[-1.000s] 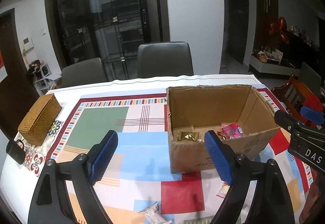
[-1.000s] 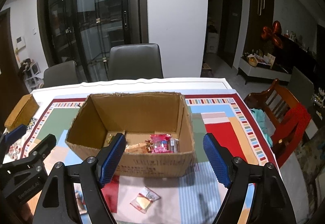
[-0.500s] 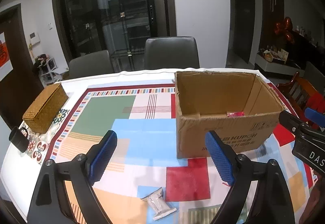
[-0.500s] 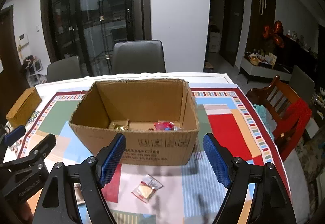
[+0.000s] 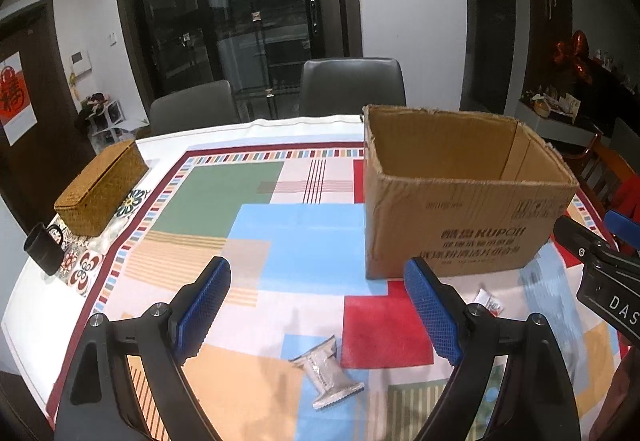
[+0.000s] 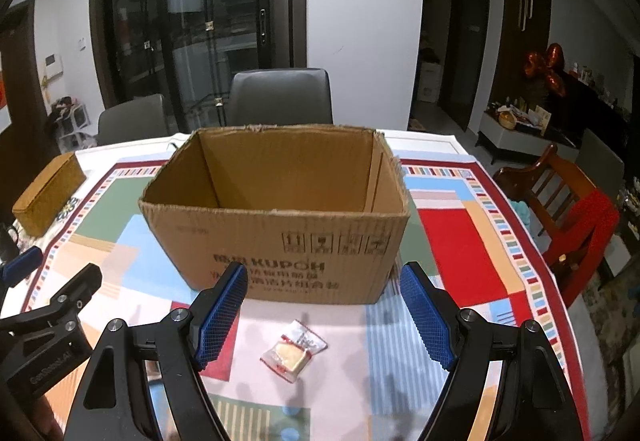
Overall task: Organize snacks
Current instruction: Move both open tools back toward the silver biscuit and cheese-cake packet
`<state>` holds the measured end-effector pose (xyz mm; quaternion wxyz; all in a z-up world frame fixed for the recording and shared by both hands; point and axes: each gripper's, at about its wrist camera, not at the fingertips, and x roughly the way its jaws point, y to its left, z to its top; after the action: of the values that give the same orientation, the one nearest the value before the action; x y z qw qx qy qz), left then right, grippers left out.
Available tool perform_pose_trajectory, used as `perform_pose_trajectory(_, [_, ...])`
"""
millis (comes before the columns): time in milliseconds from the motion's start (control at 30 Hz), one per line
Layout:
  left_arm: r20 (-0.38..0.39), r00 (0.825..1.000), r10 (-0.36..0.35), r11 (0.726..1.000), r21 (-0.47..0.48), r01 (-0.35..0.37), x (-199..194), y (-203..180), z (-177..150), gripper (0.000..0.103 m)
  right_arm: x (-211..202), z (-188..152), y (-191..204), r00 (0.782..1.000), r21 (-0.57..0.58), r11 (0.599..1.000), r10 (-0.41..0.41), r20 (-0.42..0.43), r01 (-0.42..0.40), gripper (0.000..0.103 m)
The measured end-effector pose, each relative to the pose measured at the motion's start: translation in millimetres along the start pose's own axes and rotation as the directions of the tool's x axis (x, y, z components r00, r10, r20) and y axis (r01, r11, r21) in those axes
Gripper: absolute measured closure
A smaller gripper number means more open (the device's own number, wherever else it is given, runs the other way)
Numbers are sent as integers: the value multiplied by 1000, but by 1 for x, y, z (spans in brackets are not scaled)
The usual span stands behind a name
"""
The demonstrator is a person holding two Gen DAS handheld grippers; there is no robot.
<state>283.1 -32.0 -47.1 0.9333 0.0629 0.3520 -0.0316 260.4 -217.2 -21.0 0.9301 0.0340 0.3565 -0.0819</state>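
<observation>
An open cardboard box (image 5: 464, 217) (image 6: 280, 241) stands on the patterned tablecloth; its contents are hidden behind the near wall. A silver snack packet (image 5: 326, 375) lies on the cloth between and just beyond the blue pads of my left gripper (image 5: 318, 315), which is open and empty. A clear packet with a yellow snack and red print (image 6: 294, 351) lies in front of the box, under my right gripper (image 6: 322, 315), also open and empty. The right gripper's arm (image 5: 600, 273) shows at the left wrist view's right edge, the left gripper's arm (image 6: 44, 321) at the right wrist view's left edge.
A woven straw box (image 5: 102, 187) and a black mug (image 5: 44, 253) sit at the table's left edge. Another small packet (image 5: 488, 299) peeks out behind the left gripper's right finger. Grey chairs (image 6: 280, 97) stand behind the table, a wooden chair with red cloth (image 6: 576, 209) at the right.
Both grippers have sunk toward the table and drawn back from the box. The box's inside snacks have dropped out of sight, and both loose packets have come fuller into view.
</observation>
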Motion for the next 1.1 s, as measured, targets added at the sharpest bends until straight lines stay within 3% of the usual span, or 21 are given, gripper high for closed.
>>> perform_pose_trajectory(500, [-20,998,66,997,-48,-66,12,9,-40,14,14,-36,14,1000,-37,999,24,-16,-25,24])
perform_pose_trajectory(1100, [-108,989,96,988,-111,-108,42,8,-85,14,50,-85,20,996,-64,996,48,-79,-53,24])
